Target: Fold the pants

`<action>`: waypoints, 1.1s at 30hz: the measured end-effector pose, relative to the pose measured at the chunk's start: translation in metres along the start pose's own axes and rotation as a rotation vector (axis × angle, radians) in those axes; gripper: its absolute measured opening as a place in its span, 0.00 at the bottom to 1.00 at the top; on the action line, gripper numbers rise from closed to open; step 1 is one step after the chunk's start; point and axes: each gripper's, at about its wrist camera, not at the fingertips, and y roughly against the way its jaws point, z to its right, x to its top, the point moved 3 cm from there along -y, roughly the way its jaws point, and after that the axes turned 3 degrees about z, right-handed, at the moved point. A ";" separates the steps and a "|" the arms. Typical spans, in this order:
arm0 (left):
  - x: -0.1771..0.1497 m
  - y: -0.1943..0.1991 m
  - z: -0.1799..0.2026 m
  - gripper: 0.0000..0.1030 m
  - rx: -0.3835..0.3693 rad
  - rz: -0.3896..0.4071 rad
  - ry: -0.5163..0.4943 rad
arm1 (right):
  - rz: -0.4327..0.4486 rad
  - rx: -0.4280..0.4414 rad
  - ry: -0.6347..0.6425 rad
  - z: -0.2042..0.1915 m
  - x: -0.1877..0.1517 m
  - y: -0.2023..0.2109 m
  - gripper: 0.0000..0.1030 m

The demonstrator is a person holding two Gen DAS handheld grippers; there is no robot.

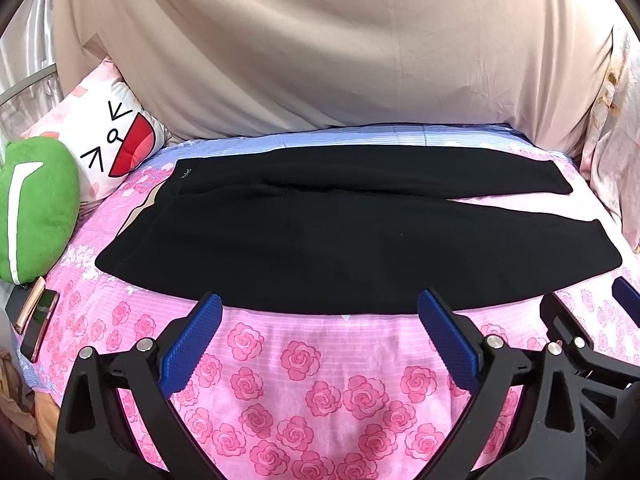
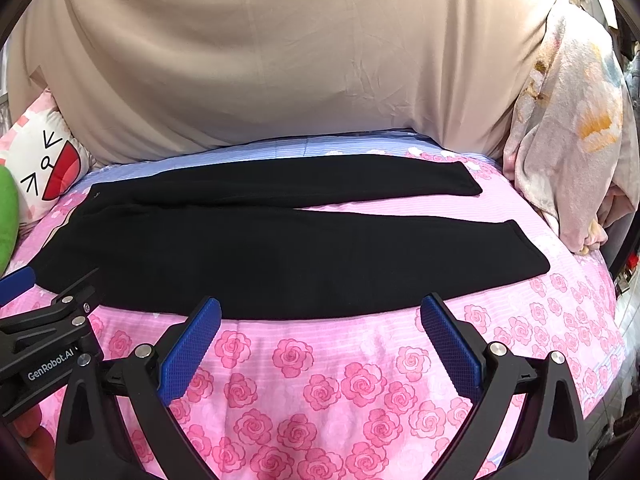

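Black pants [image 1: 340, 236] lie flat across the pink rose-print bed sheet [image 1: 304, 380], waistband at the left, both legs stretching right, the far leg slightly apart from the near one. They also show in the right wrist view [image 2: 288, 248]. My left gripper [image 1: 320, 304] is open and empty, its blue pads just short of the pants' near edge. My right gripper [image 2: 320, 308] is open and empty, also just short of the near edge. Each gripper shows at the side of the other's view.
A beige cloth [image 1: 320, 48] hangs behind the bed. A white cartoon-face pillow [image 1: 108, 136] and a green plush [image 1: 36, 208] sit at the left, with a phone [image 1: 38, 324] below them. A crumpled floral blanket [image 2: 572, 152] lies at the right.
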 end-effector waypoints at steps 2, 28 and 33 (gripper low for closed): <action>0.001 -0.004 0.000 0.94 -0.001 -0.003 0.001 | -0.001 0.001 -0.002 0.001 0.000 0.000 0.95; 0.010 0.001 0.003 0.94 0.012 0.010 -0.014 | 0.003 -0.001 0.001 0.001 0.000 0.002 0.95; 0.009 0.000 0.005 0.94 0.019 0.010 -0.027 | 0.003 -0.003 0.002 0.000 0.000 0.002 0.95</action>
